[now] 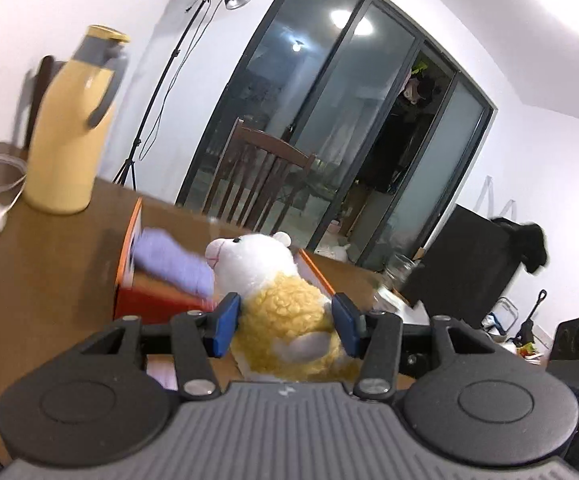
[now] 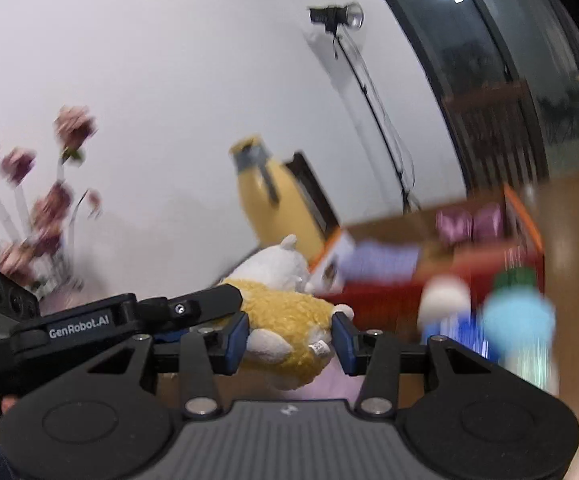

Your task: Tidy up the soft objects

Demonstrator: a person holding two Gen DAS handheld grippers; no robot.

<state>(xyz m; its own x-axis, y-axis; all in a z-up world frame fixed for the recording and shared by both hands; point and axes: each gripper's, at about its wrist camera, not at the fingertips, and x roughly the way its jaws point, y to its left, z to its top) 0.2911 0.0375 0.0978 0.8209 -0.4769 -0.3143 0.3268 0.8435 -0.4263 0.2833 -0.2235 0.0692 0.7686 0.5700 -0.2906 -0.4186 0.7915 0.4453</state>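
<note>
Readable only in the right wrist view, all on the other claw (image 2: 245,300), the black one reaching in from the left: "GenRobot.AI" in pale letters along its side arm, and "DAS" on the block nearer the left edge, with several lines of smaller print beneath, too fine to read. Small white tag (image 2: 320,347) sewn to the yellow-and-white plush (image 2: 285,320), bearing marks too blurred to make out. Tiny pale logo mark on the grey ribbed body of each claw, at its top centre, no letters legible. Printing on the end of the orange box (image 2: 331,260) smeared by blur, unreadable. Nothing legible elsewhere in the left wrist view.
</note>
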